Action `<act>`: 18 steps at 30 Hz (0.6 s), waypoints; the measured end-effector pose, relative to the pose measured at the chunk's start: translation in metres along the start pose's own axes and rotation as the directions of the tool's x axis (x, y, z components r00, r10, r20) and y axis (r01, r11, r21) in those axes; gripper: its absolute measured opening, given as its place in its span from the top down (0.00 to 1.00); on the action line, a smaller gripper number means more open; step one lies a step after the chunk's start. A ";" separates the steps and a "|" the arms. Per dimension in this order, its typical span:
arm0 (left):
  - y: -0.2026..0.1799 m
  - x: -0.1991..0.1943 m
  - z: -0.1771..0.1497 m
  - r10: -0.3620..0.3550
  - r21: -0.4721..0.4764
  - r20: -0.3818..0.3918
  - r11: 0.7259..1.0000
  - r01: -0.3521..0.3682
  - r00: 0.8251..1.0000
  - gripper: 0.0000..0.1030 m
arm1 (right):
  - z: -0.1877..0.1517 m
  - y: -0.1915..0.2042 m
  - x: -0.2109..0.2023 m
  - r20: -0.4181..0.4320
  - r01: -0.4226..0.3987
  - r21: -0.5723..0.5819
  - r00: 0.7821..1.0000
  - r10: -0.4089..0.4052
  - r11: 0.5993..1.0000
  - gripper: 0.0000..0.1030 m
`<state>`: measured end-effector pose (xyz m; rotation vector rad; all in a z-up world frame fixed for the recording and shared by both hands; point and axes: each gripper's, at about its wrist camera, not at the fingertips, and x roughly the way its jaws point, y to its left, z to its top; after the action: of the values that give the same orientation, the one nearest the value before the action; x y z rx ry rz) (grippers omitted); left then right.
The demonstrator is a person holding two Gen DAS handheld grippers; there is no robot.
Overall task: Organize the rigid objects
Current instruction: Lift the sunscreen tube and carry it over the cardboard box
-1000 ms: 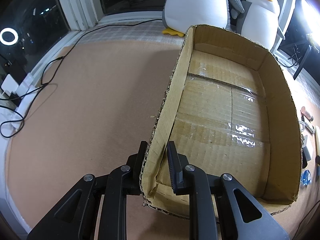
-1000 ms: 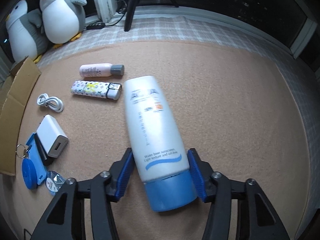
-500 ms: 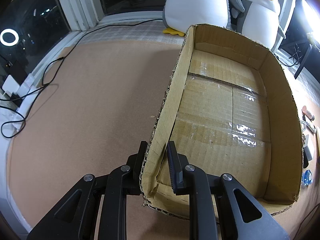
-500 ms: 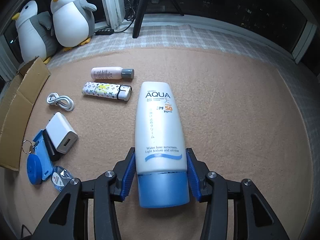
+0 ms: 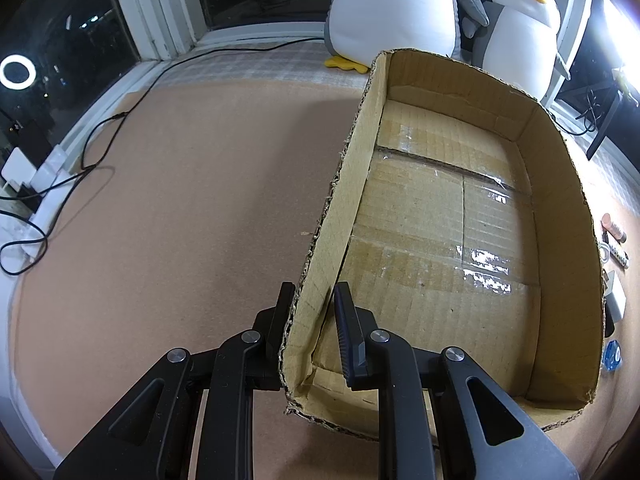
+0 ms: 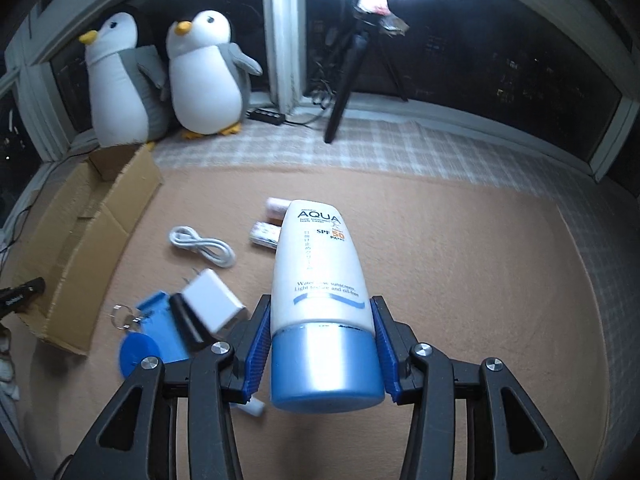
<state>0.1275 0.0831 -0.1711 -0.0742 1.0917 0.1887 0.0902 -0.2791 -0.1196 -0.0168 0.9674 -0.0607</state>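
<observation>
Cardboard forms the shallow, open brown box (image 5: 472, 216), whose near left wall is pinched by the left gripper (image 5: 312, 308): one black finger is pressed on the outside and the other on the inside, so the jaws are clenched on this wall. The box is seen resting on the beige mat (image 5: 180, 220), and its taped floor is bare.

In the right wrist view, a white sunscreen tube with a blue cap (image 6: 320, 280) is clamped between the blue pads of the right gripper (image 6: 320, 340), at the border of body and cap; its flat end is pointed toward 12 o'clock. It is held above the mat. At 10 o'clock from the tube a coiled white cable (image 6: 202, 246) is lying, and at 9 o'clock a white charger block (image 6: 212, 300) is found, beside a blue round tag with a key ring (image 6: 138, 350).
</observation>
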 end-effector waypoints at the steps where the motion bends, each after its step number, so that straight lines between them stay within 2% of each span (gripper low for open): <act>1: 0.000 0.000 0.000 -0.001 -0.001 0.000 1.000 0.001 1.000 0.83 | 0.004 0.007 -0.004 0.006 -0.014 -0.010 1.000 0.014 1.000 0.59; 10: 0.002 0.001 0.000 -0.013 -0.002 0.000 1.000 0.013 1.000 0.83 | 0.035 0.086 -0.025 0.078 -0.153 -0.120 0.984 0.163 0.981 0.59; 18: 0.004 0.003 0.000 -0.023 -0.011 0.001 1.000 0.023 1.000 0.83 | 0.040 0.162 -0.022 0.068 -0.256 -0.223 0.959 0.277 0.941 0.59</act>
<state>0.1277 0.0873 -0.1735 -0.0964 1.0884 0.1743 0.1179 -0.1162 -0.0858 -0.0849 0.8667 0.2923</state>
